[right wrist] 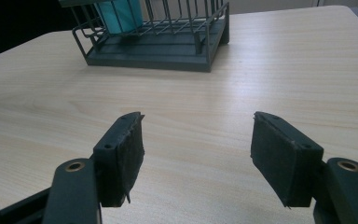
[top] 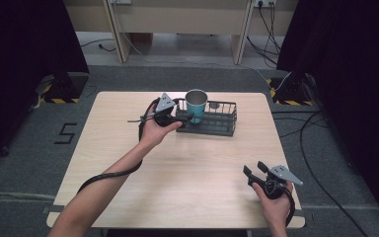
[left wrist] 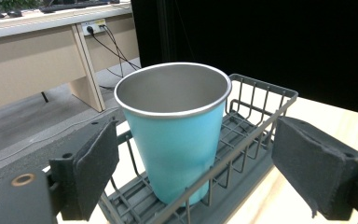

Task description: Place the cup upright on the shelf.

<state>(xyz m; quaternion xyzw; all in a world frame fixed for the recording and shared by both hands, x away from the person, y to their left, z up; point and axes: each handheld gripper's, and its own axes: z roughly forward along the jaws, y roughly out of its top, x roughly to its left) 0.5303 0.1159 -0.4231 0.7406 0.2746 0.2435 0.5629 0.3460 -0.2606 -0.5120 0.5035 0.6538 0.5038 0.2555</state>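
A teal metal cup (top: 196, 103) (left wrist: 177, 135) stands upright in the left end of a dark wire rack (top: 222, 123) (left wrist: 261, 105) at the back middle of the table. My left gripper (top: 186, 118) (left wrist: 198, 144) is open at the rack's left end, its pads (left wrist: 98, 163) on either side of the cup and not touching it. At the front right of the table, my right gripper (top: 254, 169) (right wrist: 198, 140) is open and holds nothing, pointing over bare wood toward the rack (right wrist: 154, 49) and cup (right wrist: 119, 14).
The light wooden table (top: 187, 182) has free room in front of the rack. A black cable (top: 108, 174) trails along the left forearm. Beyond the table are a grey floor, desks (top: 177, 19) and dark curtains on both sides.
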